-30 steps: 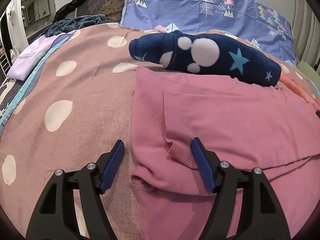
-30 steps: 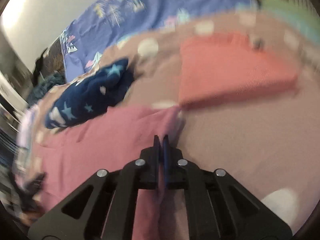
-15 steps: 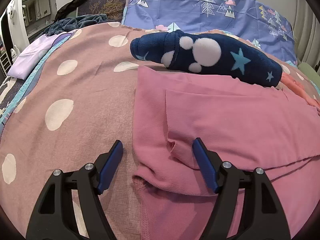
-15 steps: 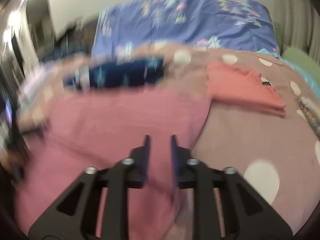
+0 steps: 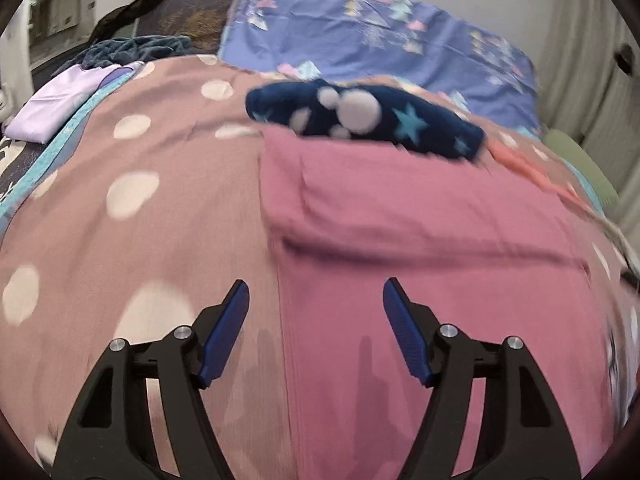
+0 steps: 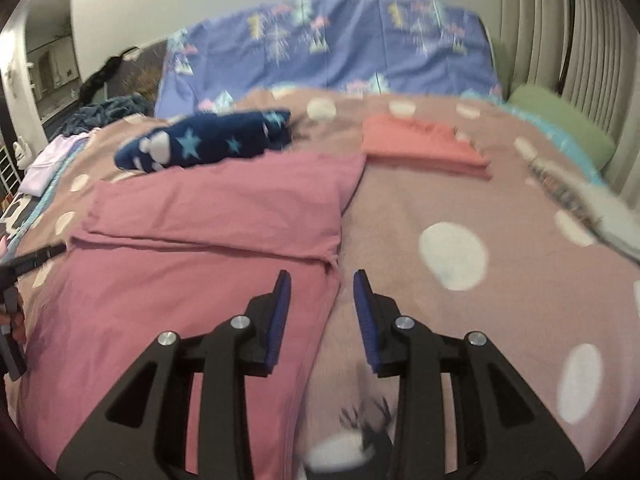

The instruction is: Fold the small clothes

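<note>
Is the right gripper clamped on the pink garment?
No; the right gripper is open above the pink garment, with nothing between its fingers.

Soft matt pink cloth garment [image 6: 208, 240] under my right gripper [image 6: 322, 292], fuzzy navy fleece [image 6: 204, 144] beyond, matt dotted bedspread [image 6: 452, 248], my black plastic fingers [image 5: 224, 320], ribbed blue pads.

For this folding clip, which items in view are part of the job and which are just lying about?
Job:
pink garment, partly folded
navy star garment
coral folded garment
left hand-held gripper, open
right hand-held gripper, open

Lying about:
polka-dot bedspread
blue tree-print bedding
lilac cloth
green cushion
</note>
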